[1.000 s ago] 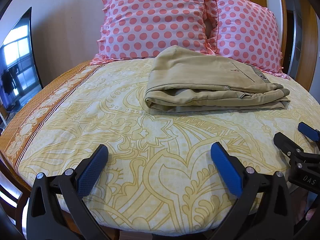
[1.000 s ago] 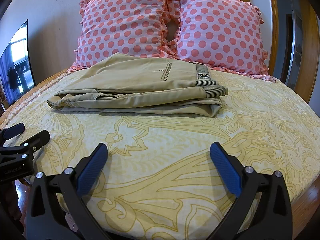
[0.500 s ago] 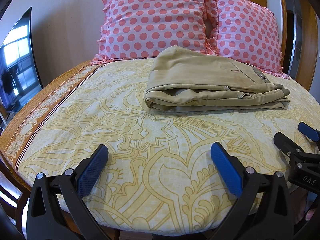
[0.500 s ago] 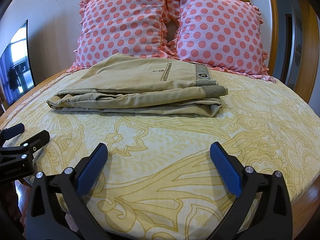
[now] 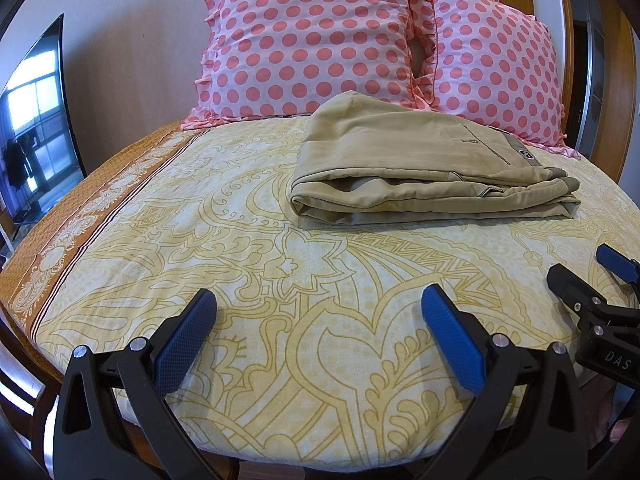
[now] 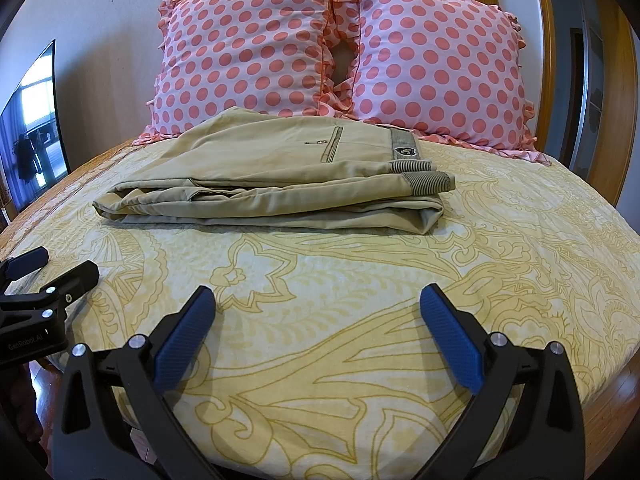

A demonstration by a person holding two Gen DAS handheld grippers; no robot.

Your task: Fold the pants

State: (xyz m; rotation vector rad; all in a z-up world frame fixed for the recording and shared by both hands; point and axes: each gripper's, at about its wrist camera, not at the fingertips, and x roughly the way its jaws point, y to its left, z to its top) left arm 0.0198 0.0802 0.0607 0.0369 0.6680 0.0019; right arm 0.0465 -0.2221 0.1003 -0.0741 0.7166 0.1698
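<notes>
Yellow-patterned bed (image 5: 240, 240) lying broad, two polka-dot pillows (image 6: 248, 48) leaning at 12 o'clock, one folded khaki pants (image 6: 272, 172) resting before them, left tongs (image 5: 316, 332) and right tongs (image 6: 316, 332) both gaping wide, hovering over bare sheet at 6 o'clock.

Khaki pants (image 6: 280, 168); pink pillows (image 6: 248, 48), coral polka dots; cream bedspread (image 6: 360, 300), yellow scrollwork.
</notes>
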